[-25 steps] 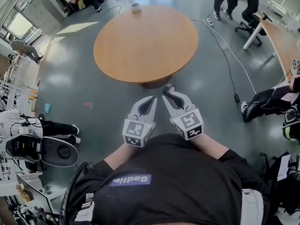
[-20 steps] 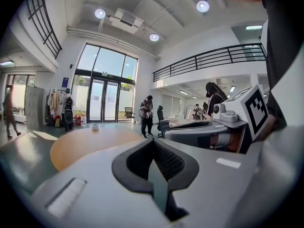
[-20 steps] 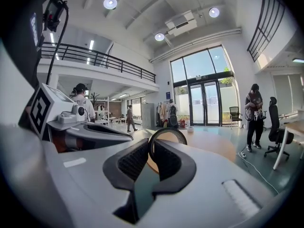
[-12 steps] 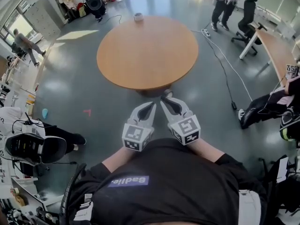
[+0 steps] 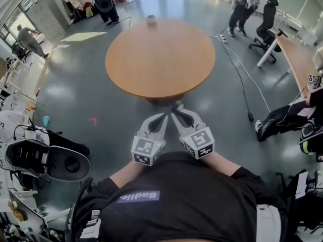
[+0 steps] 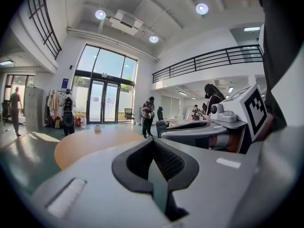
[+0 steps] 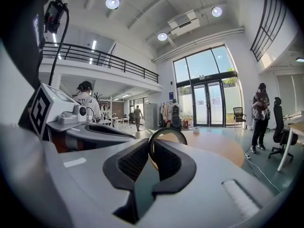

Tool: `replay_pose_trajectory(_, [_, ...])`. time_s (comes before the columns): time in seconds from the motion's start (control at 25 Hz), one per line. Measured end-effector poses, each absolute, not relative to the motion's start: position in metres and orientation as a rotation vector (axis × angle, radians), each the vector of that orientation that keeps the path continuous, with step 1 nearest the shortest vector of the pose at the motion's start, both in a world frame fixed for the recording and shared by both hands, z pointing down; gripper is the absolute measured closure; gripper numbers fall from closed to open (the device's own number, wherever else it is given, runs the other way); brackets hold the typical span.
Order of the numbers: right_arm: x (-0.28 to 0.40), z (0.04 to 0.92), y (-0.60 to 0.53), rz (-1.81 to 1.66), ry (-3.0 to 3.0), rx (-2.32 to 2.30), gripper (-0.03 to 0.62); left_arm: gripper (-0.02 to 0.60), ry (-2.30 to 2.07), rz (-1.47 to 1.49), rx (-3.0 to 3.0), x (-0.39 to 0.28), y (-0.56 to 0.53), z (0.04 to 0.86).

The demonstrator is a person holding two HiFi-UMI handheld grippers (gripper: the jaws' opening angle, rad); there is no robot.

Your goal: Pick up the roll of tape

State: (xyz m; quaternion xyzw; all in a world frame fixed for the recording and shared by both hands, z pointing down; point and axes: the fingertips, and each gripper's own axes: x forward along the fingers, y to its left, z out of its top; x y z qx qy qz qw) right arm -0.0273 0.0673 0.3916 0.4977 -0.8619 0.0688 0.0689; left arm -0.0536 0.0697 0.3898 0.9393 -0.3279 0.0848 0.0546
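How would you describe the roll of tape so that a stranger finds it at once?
Start at the round wooden table; just before its near edge the person holds two grey tools side by side. The roll of tape is the thin dark ring pinched between the jaws of the right tool; the left tool holds nothing.

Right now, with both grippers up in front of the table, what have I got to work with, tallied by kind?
Grippers: 2 (left gripper shut and empty, right gripper gripping)
Roll of tape: 1, in the right gripper's jaws
Round wooden table: 1
Small pale object: 1, on the table's far edge
Total: 5
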Motion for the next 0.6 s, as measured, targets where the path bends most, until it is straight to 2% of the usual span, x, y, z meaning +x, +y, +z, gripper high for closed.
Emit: replay_pose_trajectory(0.6, [-0.0360,0.3875,0.0684,0.225,-2.606,1.455,0.551,0.572,-1.043,0.255,2.830,-0.0646,0.0717,0.3826])
